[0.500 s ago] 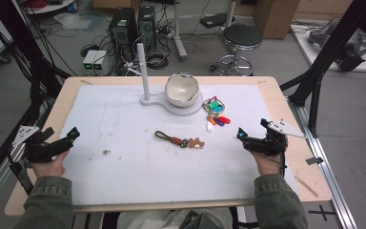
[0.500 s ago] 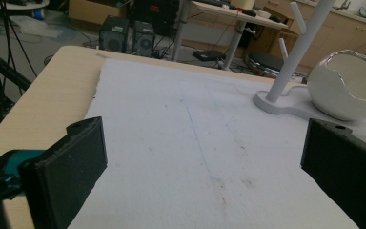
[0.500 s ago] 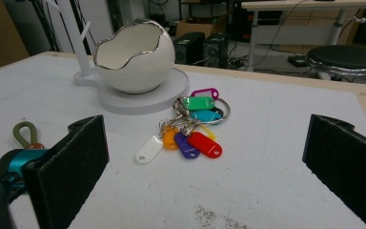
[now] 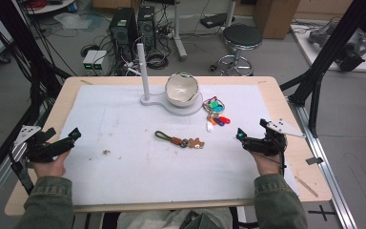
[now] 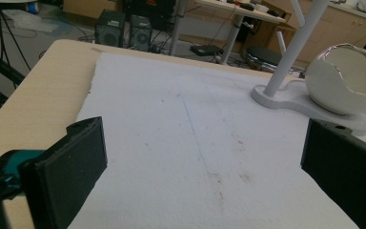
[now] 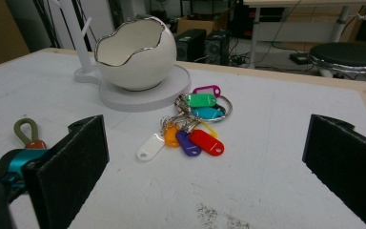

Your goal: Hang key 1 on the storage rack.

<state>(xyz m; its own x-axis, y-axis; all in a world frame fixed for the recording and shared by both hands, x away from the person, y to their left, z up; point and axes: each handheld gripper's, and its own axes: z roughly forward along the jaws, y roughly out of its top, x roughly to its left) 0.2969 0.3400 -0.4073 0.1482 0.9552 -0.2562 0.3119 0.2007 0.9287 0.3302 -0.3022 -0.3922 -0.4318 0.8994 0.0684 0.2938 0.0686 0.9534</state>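
Both grippers idle at the table edges, fingers spread wide with nothing between them. Right gripper points at the bunch of coloured key tags, which lies on the white mat just ahead of its fingers, apart from them. Beyond the tags, the egg-shaped bowl on its stand. Left gripper: bare mat between its fingers, brown leather keychain well off to their side.

Bare mat lies wide between both grippers. The key tags, strap and bowl stand crowd the far middle.
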